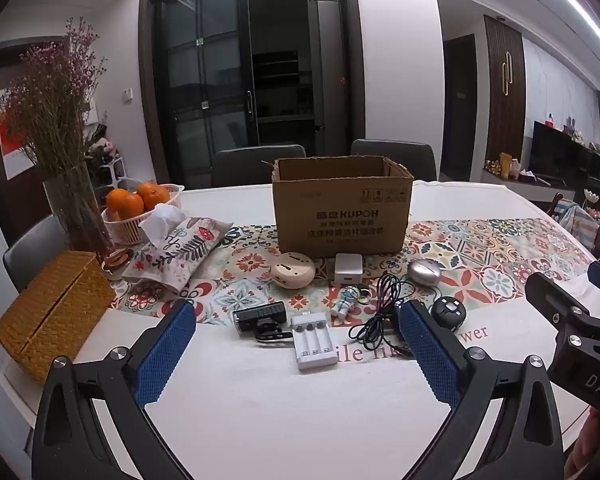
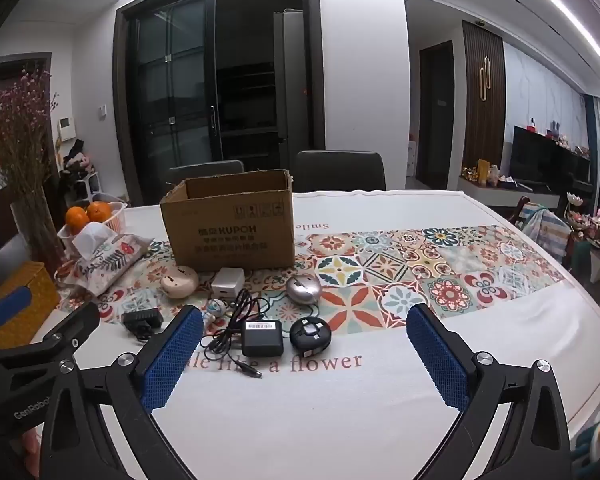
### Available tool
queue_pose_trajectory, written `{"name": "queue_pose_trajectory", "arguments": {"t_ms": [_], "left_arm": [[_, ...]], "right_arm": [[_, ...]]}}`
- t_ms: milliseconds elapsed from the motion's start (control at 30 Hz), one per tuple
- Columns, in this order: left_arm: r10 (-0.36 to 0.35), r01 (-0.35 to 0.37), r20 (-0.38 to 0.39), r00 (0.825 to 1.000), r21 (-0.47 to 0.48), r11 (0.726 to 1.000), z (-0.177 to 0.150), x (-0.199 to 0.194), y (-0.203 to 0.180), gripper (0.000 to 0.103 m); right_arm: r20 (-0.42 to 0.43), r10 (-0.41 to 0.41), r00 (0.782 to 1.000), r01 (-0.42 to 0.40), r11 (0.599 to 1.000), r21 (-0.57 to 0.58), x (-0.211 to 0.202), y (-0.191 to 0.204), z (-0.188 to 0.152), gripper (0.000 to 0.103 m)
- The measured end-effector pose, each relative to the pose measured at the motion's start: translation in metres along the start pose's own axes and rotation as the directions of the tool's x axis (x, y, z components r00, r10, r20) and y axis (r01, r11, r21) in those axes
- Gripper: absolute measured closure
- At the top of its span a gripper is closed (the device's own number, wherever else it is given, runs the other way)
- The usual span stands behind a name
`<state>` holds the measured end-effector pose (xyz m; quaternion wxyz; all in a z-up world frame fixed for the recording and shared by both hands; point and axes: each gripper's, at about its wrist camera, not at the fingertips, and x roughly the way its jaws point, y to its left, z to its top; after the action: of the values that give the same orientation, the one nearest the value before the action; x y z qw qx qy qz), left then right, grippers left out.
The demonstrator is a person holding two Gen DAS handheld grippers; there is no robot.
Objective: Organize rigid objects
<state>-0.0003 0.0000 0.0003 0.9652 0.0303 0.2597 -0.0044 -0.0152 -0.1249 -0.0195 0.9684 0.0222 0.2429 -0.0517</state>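
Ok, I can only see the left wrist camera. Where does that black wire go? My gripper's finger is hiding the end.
Observer: It leads to a black power adapter with a barcode sticker on top, lying just left of the round black gadget.
Operator: Is the right gripper holding anything?
Observer: No. The right gripper is wide open, with nothing between its fingers.
Operator: What do the words on the cloth say?
Observer: On the tablecloth the line ends "like a flower"; a finger hides its start.
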Motion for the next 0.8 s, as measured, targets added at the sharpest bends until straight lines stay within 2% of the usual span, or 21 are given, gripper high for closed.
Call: {"name": "queue_pose_trajectory", "arguments": {"t_ms": [167,800], "left_arm": [[0.027,-0.027,0.027,0.999,0.005,1.000,0.0001,-0.0040,-0.0004,0.000],[0.019,-0.018,0.031,0.999,-0.004,1.000,0.0007,-0.0093,-0.0013,0.000]], "right_arm": [[-0.001,-0.007,1.000,0.007,1.000,-0.009,0.0010,-0.0014,-0.0005,0.000],[-0.002,0.015,1.000,-0.014,1.000,0.011,0.0007,-0.0014,-0.0002,0.000]]}}
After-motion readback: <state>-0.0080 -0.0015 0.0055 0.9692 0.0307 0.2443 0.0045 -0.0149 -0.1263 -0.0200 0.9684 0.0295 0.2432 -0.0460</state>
